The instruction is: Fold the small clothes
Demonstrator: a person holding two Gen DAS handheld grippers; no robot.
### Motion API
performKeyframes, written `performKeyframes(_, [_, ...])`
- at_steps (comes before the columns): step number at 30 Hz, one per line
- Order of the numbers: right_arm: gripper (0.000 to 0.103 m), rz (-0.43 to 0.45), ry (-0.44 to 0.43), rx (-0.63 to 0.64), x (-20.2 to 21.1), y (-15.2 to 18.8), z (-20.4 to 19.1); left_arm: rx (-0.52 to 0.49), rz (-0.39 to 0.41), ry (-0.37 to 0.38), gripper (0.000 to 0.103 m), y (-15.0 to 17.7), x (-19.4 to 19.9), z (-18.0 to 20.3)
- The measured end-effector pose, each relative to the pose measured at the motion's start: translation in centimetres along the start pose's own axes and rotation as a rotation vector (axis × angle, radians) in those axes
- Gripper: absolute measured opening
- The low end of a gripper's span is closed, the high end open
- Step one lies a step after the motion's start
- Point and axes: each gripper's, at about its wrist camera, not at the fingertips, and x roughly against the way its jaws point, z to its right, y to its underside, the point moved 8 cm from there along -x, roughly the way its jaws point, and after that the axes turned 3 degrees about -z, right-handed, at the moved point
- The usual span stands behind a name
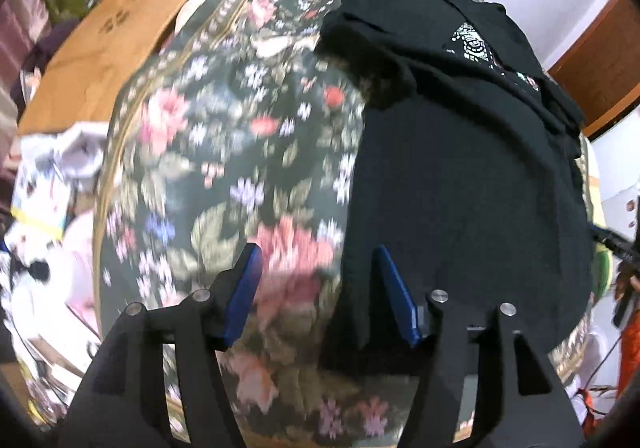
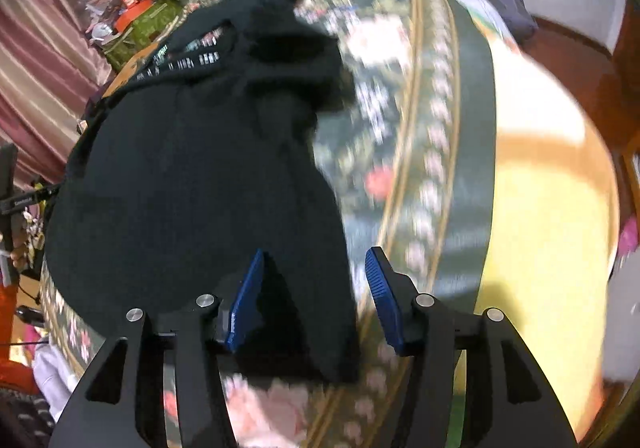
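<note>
The black garment [image 1: 460, 176] lies on a floral bedspread [image 1: 224, 152] that covers a bed. Its near part is spread flat and smooth, while the far part is bunched into thick folds with a small white printed patch [image 1: 472, 42] showing.

The left tongs [image 1: 316, 288] hang over the near left edge of the garment. Their jaws stand apart, with nothing pressed between the blue pads; the right pad is over the black cloth and the left pad is over the flowers, so the cloth edge runs between them. To the left of this edge the bedspread is free up to its gold border stripe.

The right tongs [image 2: 314, 292] hang over the near right edge of the garment [image 2: 192, 184]. They are also parted and grip nothing; a narrow tongue of black cloth lies below the gap, nearer the left pad. On the right side the bedspread [image 2: 404, 96] is bare as far as its border [image 2: 440, 152], and beyond that a yellow sheet [image 2: 548, 232] begins.

Past the bed's left edge lie a brown cardboard sheet [image 1: 108, 48] and mixed clutter [image 1: 48, 200].
</note>
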Motion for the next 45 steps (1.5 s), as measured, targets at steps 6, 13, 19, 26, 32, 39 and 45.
performKeyframes(6, [0.052, 0.013, -0.058, -0.039, -0.2, 1.0, -0.8, 0.078, -0.014, 0.106, 0.061, 2.0, 0.1, 0.3])
performKeyframes(13, [0.007, 0.048, -0.061, -0.013, 0.1, 1.4, -1.9, -0.003, 0.014, 0.127, 0.009, 2.9, 1.4, 2.8])
performKeyframes(19, [0.004, 0.143, -0.059, 0.002, 3.1, 0.7, -2.1, -0.056, 0.095, 0.046, 0.005, 2.3, 4.0, 3.9])
performKeyframes(26, [0.004, 0.328, -0.069, 0.075, 11.6, -3.0, -4.1, -0.056, 0.319, 0.088, 0.004, -2.0, 13.2, 5.7])
performKeyframes(32, [0.004, 0.495, -0.063, 0.137, 17.3, -6.6, -7.6, -0.037, 0.479, 0.107, 0.004, -5.4, 19.9, 6.9])
performKeyframes(39, [0.003, 0.630, -0.049, 0.159, 21.4, -10.7, -9.1, 0.007, 0.594, 0.091, 0.004, -9.0, 24.4, 6.5])
performKeyframes(45, [0.004, 0.631, -0.018, 0.160, 20.3, -14.9, -9.0, 0.025, 0.604, 0.005, 0.004, -14.1, 23.2, 5.9])
